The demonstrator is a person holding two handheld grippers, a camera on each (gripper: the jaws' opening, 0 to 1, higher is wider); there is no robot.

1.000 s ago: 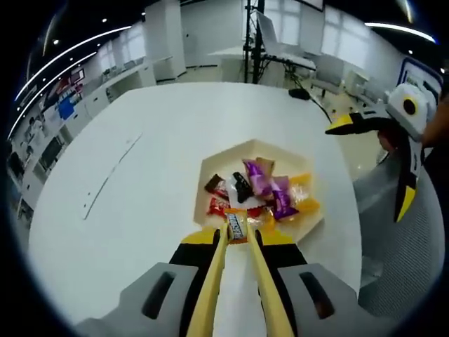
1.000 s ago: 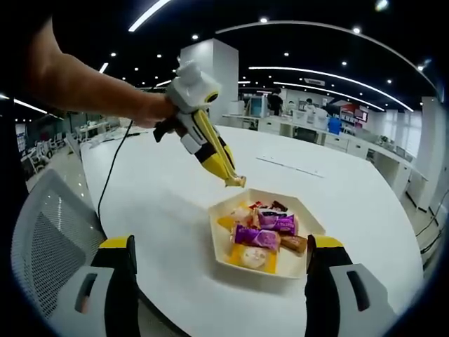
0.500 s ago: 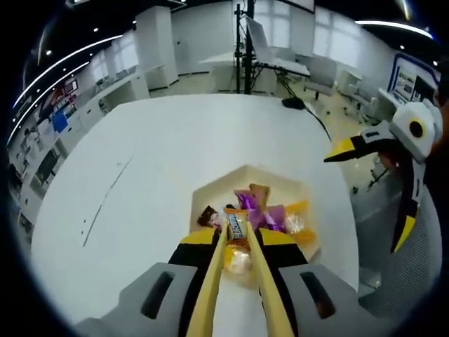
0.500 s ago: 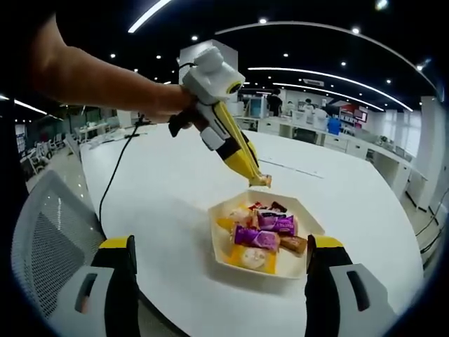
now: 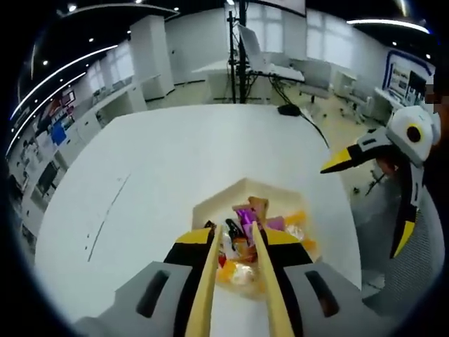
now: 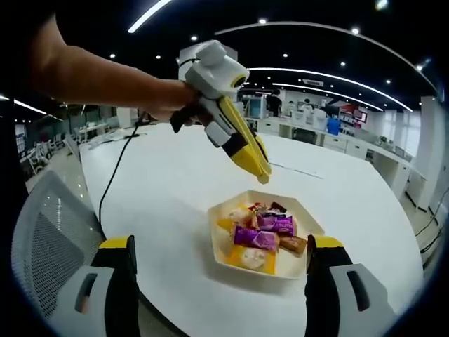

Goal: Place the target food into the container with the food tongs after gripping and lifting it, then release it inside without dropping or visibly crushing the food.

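Observation:
A cream hexagonal container [image 5: 247, 187] on the white round table [image 5: 175, 161] holds several wrapped candies [image 5: 247, 214], purple, orange, red and dark. My left gripper [image 5: 234, 230] carries long yellow tongs; its jaws stand apart just above the candies, with nothing pinched between the tips. In the right gripper view these tongs [image 6: 262, 173] hang a little above the container [image 6: 219, 247], held by a person's hand [image 6: 165, 105]. My right gripper [image 6: 221, 242] is open wide near the table edge, and its yellow-tipped jaws [image 5: 347, 158] are spread at the right of the left gripper view.
A grey mesh chair [image 6: 49, 232] stands beside the table's near edge. A black cable [image 6: 116, 172] trails across the table from the hand. A thin dark line [image 5: 105, 214] marks the tabletop at the left. Desks and a stand [image 5: 238, 42] lie beyond.
The tongs carried a small wrapped bar over the container, then spread apart; the bar is no longer between the tips. The left gripper has risen slightly. The right gripper has stayed put.

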